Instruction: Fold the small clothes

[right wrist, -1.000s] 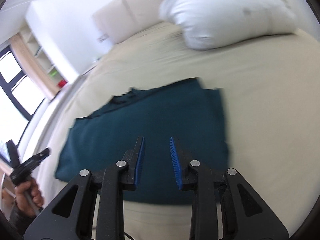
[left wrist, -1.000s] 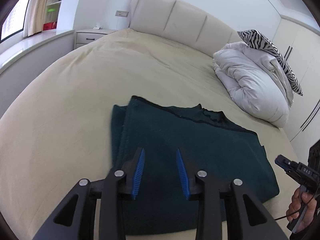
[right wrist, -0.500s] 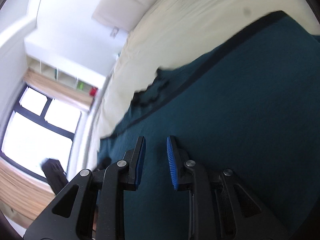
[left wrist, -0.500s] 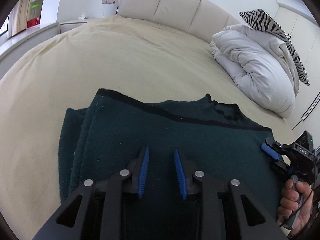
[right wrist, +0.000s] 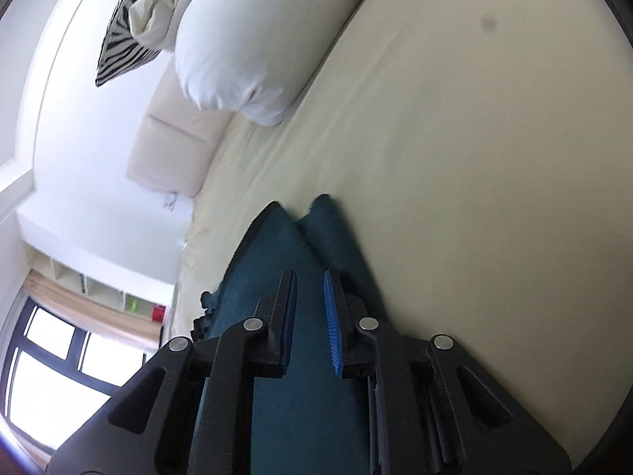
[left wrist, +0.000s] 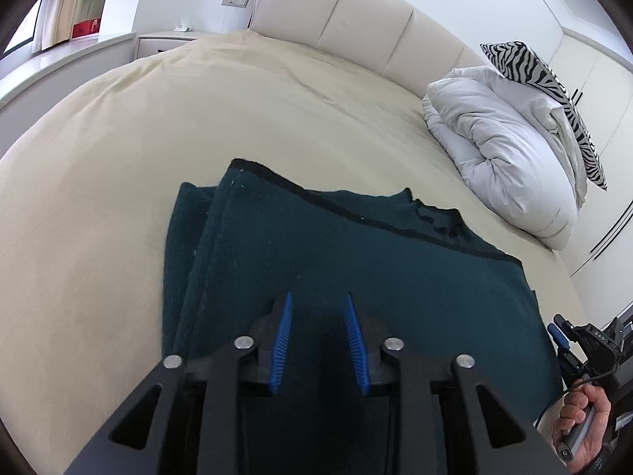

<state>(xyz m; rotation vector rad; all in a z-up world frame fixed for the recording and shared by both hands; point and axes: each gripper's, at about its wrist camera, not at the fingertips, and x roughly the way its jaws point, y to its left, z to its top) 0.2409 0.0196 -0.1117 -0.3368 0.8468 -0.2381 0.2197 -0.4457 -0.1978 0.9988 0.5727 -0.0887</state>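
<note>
You are over a wide bed [left wrist: 166,118] with a cream sheet and a padded headboard [left wrist: 356,23] at the far side. One dark teal garment [left wrist: 356,261] lies folded flat on the near part, its black-trimmed edge facing the headboard. One white duvet [left wrist: 502,158] and one zebra-print pillow [left wrist: 546,79] are heaped at the right, well apart from the cloth. Bare sheet lies open to the left and beyond. Your left gripper [left wrist: 318,340] hangs above the cloth, jaws just widened, nothing between them. Your right gripper [right wrist: 310,316] sits at the garment's right edge, jaws narrow and just closing, with no cloth pinched that you can see.
</note>
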